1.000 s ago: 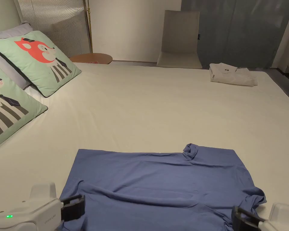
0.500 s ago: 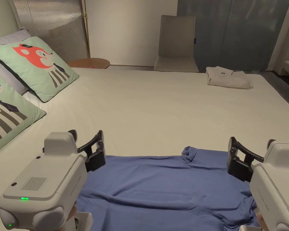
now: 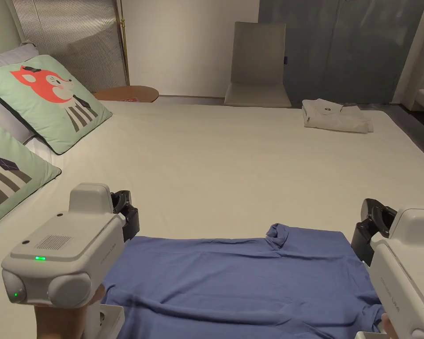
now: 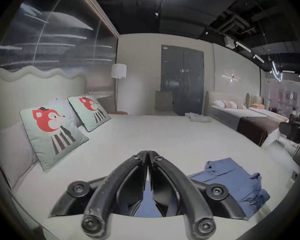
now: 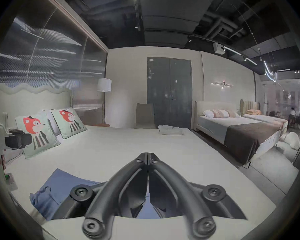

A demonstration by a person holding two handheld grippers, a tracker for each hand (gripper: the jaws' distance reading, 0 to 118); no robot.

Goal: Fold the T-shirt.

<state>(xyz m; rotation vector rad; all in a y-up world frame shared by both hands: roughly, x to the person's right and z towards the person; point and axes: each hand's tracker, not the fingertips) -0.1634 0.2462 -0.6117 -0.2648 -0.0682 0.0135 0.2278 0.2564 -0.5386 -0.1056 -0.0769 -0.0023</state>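
**Both grippers pinched together at the far edge of the blue T-shirt**

The blue T-shirt (image 3: 237, 282) lies spread across the near part of the bed (image 3: 251, 167), with a small bunched fold of cloth sticking up along its far edge. The left gripper (image 3: 128, 216) sits at the shirt's far left corner and the right gripper (image 3: 369, 229) at its far right corner. In each gripper view the two black jaws meet at the tips with no gap between them, left gripper (image 4: 148, 154) and right gripper (image 5: 147, 156) alike. Blue cloth shows below the jaws, but I cannot tell whether either gripper has any fabric caught in it. Two fox cushions (image 3: 47, 99) lean at the head of the bed, and a folded pale garment (image 3: 337, 115) rests at the far corner.
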